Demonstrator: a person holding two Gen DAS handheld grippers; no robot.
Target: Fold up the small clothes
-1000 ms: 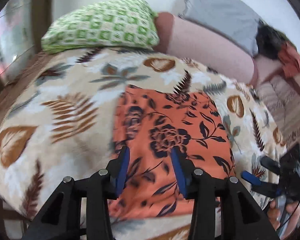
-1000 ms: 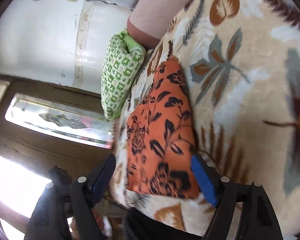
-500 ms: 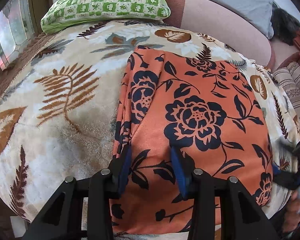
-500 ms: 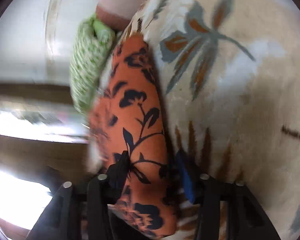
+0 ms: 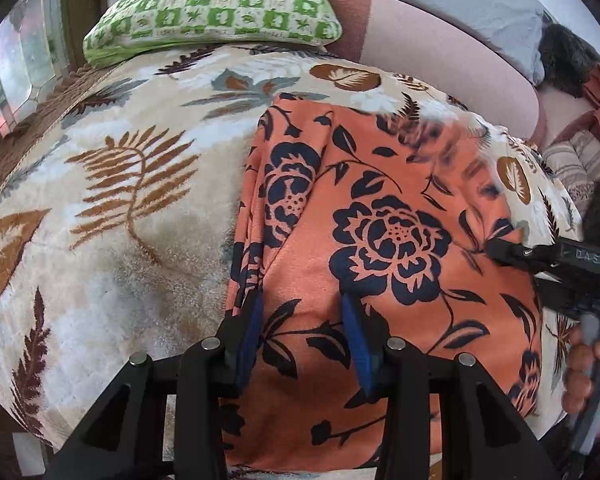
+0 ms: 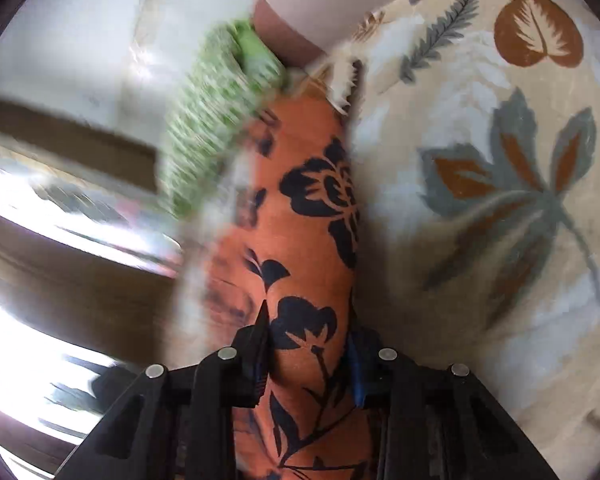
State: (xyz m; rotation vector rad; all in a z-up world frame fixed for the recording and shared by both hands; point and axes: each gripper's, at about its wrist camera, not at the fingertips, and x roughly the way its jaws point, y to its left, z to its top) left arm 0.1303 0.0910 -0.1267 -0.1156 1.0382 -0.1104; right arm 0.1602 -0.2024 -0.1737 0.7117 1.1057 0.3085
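Cloth [image 5: 396, 240]: orange floral, flat on leaf-print blanket [image 5: 112, 200], near edge
Left gripper [image 5: 302, 336]: jaws parted, pressing down on cloth, no pinch
Right gripper [image 6: 308, 356]: jaws closing, cloth edge between them
Pillow [image 5: 216, 8]: green, far end

Orange cloth [image 5: 396, 240] with dark navy flower-and-leaf print, lying folded and mostly flat on the leaf-patterned blanket [image 5: 112, 208], layered edges bunched along its left side, near end draped over the blanket's front edge.

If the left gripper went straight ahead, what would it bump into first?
Most likely the orange flowered cloth: the left gripper points down at it, fingers astride its near part. Depth is hard to judge.
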